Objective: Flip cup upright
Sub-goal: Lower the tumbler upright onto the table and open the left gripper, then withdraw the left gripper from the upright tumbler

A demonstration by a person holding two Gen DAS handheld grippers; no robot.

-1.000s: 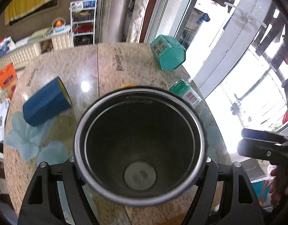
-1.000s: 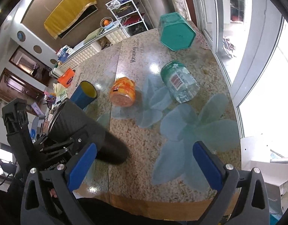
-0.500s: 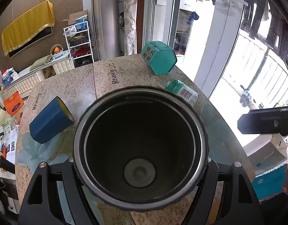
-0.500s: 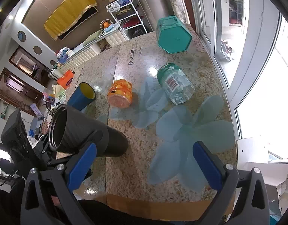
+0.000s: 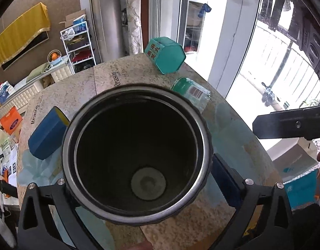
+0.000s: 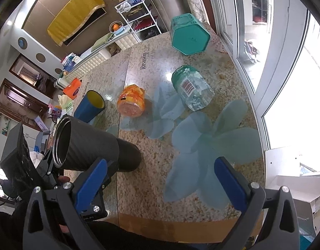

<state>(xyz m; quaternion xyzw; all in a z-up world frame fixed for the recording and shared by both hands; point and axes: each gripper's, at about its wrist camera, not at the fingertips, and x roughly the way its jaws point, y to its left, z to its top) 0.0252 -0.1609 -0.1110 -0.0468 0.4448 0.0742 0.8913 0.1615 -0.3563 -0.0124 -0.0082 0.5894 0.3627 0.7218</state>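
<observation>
A black ribbed cup with a steel rim [image 5: 137, 152] fills the left wrist view, its open mouth facing the camera. My left gripper [image 5: 139, 179] is shut on the black cup. In the right wrist view the black cup [image 6: 93, 145] tilts with its base on the table near the front left edge, and the left gripper's body [image 6: 20, 162] is behind it. My right gripper [image 6: 160, 181] is open and empty above the table's front edge, to the right of the cup. One of its fingers [image 5: 289, 123] shows at the right of the left wrist view.
On the round granite table [image 6: 151, 166] lie a blue cup with yellow inside [image 6: 89, 106], an orange jar [image 6: 131, 101], a clear jar with green lid [image 6: 191, 88] and a teal hexagonal tin [image 6: 188, 34]. A window is at the right.
The left gripper has raised the cup's mouth end, so the cup stands more upright on its base. The right gripper has barely moved.
</observation>
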